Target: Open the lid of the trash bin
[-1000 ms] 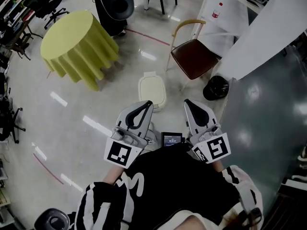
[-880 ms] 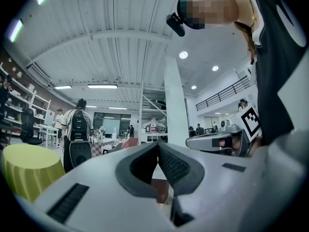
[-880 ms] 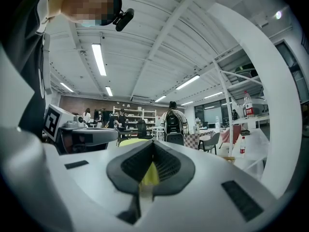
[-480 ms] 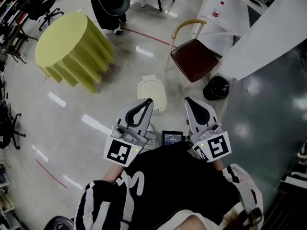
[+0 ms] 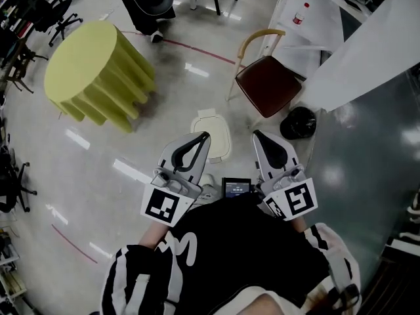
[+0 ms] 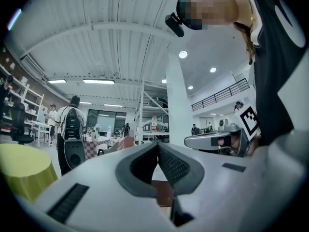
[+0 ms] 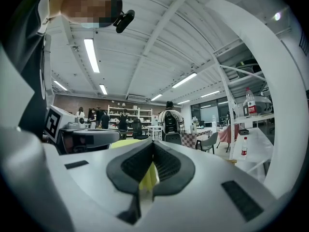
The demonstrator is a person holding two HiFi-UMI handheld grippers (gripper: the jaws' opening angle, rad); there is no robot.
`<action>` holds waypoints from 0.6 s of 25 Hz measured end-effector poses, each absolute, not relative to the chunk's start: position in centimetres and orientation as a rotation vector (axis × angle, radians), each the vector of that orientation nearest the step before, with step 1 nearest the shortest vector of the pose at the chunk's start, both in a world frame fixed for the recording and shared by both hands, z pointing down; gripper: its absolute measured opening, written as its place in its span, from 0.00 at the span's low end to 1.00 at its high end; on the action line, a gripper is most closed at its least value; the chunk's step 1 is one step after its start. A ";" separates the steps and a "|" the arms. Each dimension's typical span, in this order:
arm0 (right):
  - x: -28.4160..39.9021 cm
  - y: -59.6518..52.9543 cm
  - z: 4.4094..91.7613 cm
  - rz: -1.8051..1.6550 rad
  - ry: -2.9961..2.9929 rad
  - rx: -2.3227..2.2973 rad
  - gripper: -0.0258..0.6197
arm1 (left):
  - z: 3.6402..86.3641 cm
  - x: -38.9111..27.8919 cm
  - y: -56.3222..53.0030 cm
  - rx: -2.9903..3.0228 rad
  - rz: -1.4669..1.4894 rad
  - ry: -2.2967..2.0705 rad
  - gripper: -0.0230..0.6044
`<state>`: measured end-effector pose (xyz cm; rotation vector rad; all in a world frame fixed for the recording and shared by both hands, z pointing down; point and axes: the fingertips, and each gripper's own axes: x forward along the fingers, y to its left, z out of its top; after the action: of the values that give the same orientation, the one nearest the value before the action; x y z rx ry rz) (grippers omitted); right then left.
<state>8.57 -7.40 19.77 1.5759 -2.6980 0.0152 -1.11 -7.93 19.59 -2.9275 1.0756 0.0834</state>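
Observation:
A small cream trash bin [image 5: 212,131] with its lid down stands on the shiny floor, just ahead of the person. My left gripper [image 5: 204,136] is held at waist height, and in the head view its tip overlaps the bin's near left edge. My right gripper [image 5: 256,137] is level with it, to the right of the bin. Both have their jaws pressed together with nothing between them, as the left gripper [image 6: 158,145] and right gripper [image 7: 153,142] views show. Neither gripper view shows the bin; both look out level across the room.
A round table under a yellow cloth [image 5: 98,74] stands at the far left. A wooden chair with a brown seat [image 5: 268,77] and a black bag-lined bin [image 5: 297,123] are at the right, beside a white-draped table [image 5: 367,44]. People stand far off.
The head view has drifted: the cream bin now sits a little lower and closer to the gripper tips. Both grippers hold the same pose, still shut.

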 end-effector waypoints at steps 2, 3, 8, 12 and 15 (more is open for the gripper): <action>8.3 -8.4 19.8 0.011 -2.693 1.588 0.06 | 19.7 -1.4 -8.9 -2.933 0.079 1.067 0.05; 8.2 -8.8 19.8 0.008 -2.691 1.594 0.06 | 19.7 -1.6 -9.4 -2.935 0.079 1.062 0.05; 8.1 -10.7 19.7 0.013 -2.682 1.626 0.05 | 19.6 -1.8 -11.3 -2.942 0.077 1.043 0.05; 7.7 -12.1 19.5 0.007 -2.682 1.639 0.05 | 19.3 -2.2 -12.6 -2.941 0.082 1.027 0.05; 7.1 -12.6 19.7 -0.002 -2.680 1.631 0.05 | 19.6 -2.6 -13.2 -2.932 0.070 1.031 0.05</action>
<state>7.08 -12.63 19.67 1.6305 -2.6803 -0.0022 -2.64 -13.24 19.63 -2.9317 1.0311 0.0701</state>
